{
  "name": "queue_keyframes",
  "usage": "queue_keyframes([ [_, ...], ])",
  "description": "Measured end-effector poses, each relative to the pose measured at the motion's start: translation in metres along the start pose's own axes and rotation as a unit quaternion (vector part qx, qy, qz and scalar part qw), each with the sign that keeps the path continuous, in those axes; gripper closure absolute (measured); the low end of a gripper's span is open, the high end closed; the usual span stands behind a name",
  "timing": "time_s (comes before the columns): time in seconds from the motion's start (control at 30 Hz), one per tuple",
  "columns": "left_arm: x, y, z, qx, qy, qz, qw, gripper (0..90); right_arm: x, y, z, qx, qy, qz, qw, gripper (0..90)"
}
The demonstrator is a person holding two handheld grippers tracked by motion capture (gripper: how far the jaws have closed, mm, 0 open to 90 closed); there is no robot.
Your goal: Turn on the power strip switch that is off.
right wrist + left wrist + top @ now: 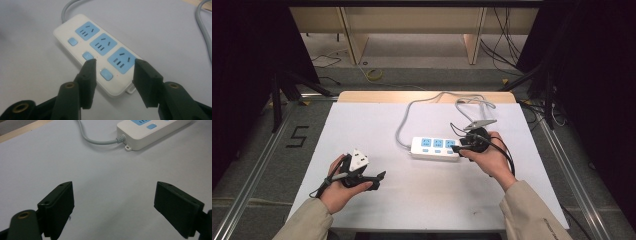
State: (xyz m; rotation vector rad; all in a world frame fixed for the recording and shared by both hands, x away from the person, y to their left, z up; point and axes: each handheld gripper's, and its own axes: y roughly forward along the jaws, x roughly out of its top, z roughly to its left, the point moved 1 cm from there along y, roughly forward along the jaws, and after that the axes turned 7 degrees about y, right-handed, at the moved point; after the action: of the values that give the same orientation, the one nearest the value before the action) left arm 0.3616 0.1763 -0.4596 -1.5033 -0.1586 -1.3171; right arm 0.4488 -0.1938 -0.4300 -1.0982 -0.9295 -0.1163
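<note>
Jaws of right gripper (113,72) apart, straddling near end of power strip (97,47). Left gripper (113,205) jaws wide apart over bare bench (50,162), strip ahead of them.

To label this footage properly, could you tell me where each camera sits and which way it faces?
High view: above the person's side, looking forward and down at the table; both forearms, left gripper, right gripper.
Left gripper view: rides the left gripper, jaws wide apart, facing the power strip.
Right gripper view: rides the right gripper, jaws over the strip's near end.
All share the strip.
</note>
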Motion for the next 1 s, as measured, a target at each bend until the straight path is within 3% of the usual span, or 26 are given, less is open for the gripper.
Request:
queue_keyframes([
  [0.47,-0.001,0.0,0.0,0.0,-0.001,0.003,1.0,16.0,-0.041,-0.035,-0.016,0.001,0.015,-0.034,0.9993,42.7],
  [1.0,-0.001,-0.001,0.0,0.0,-0.001,0.003,1.0,16.0,-0.09,-0.065,-0.022,0.002,0.037,-0.077,0.9964,37.9],
])
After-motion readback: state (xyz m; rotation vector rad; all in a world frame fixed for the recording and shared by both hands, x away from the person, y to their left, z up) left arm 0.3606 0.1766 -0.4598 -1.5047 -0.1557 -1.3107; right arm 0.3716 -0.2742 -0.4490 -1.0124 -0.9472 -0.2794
